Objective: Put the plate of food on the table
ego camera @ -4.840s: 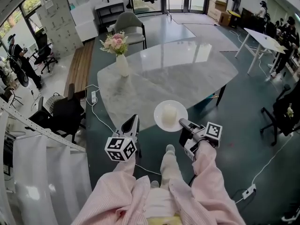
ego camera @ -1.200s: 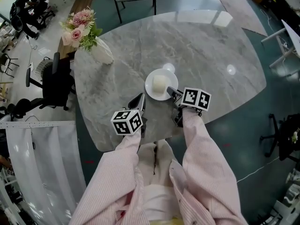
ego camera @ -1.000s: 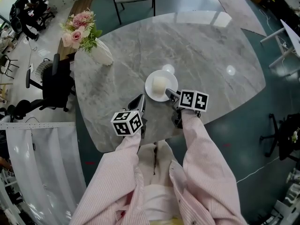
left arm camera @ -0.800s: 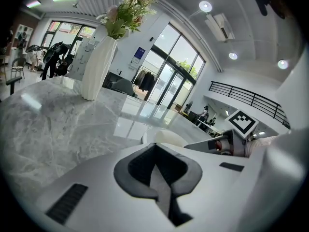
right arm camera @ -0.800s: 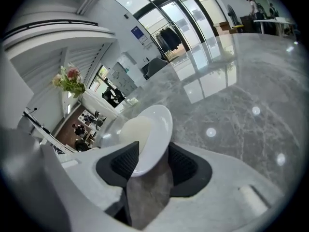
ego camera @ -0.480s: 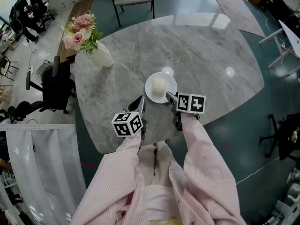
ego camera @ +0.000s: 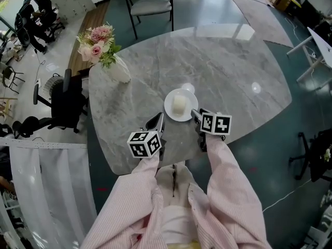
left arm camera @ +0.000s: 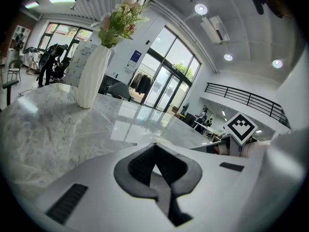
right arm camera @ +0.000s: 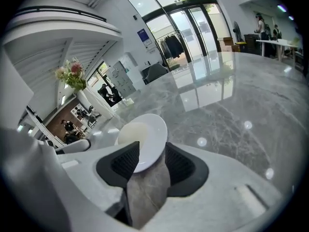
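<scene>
**Once the Plate Is Down, the Right Jaws Let Go**

Where a few seconds ago the plate was held out over the floor short of the table, it now rests flat on the tabletop, a little in from the near edge and about midway along it. Over the last second it has hardly shifted. The change is at the right gripper, whose jaws have just been opening. In the right gripper view the plate's near rim lies between the dark pads, but they stand wide and do not appear to pinch it. The placing looks done, and what remains, by my reading, is only to draw that gripper back without dragging the rim.

The left gripper hovers just beside the plate over the near edge, its tips closed together on nothing (it plays no part in the hold).

The plate is round, shallow, white and glossy. It carries a pale, cream-coloured block of food with softened corners; what it is I cannot tell. The tabletop is polished grey-veined stone with rounded corners, slick enough to mirror the ceiling lights, so the plate may slide if nudged. The jaw pads are ribbed and matte. Toward the far left corner stands a white vase of pink flowers, well apart from the plate.
</scene>
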{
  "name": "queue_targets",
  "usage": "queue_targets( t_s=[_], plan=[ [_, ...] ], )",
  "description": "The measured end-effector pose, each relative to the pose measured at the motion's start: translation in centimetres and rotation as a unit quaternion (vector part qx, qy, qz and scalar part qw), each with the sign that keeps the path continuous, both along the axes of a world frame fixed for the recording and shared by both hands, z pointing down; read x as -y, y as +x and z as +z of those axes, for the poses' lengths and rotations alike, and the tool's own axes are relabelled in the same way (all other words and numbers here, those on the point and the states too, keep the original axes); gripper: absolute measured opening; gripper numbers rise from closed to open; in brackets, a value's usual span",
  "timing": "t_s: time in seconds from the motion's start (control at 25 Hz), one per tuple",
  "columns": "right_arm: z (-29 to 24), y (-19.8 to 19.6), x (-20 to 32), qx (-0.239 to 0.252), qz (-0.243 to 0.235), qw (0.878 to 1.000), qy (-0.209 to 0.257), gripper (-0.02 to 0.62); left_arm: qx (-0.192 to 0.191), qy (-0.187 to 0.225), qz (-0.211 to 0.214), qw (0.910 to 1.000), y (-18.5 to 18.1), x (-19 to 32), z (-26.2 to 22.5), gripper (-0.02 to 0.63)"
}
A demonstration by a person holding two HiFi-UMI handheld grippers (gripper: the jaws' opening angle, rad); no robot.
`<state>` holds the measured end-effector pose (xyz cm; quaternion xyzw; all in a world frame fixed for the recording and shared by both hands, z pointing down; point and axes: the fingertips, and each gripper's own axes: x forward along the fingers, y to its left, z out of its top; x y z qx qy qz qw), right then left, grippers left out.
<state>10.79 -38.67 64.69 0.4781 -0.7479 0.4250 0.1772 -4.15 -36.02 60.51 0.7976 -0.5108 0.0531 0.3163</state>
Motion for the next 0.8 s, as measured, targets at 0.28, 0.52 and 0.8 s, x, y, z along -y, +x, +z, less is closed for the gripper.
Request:
queue_targets(
  t_s=[0.28,0.52,0.8],
  plan=[
    [-3.1,-0.6,-1.1,0.015,-0.03,0.998,0.048,0.059,0.008,0.028,0.029,0.9992,0.6,-1.3,-2.7,-0.005],
    [-6.7,-1.4,-2.2,0.05,-0.054,0.993,0.094,0.006,0.011,0.058,0.039,0.9975,0.8,-2.0,-5.3,-0.005],
    [-11.1,-1.5,-2.9,0.076,-0.054,0.983,0.16,0.006,0.006,0.102,0.04,0.994,0.2,-2.1,-8.6,-0.005]
  ],
)
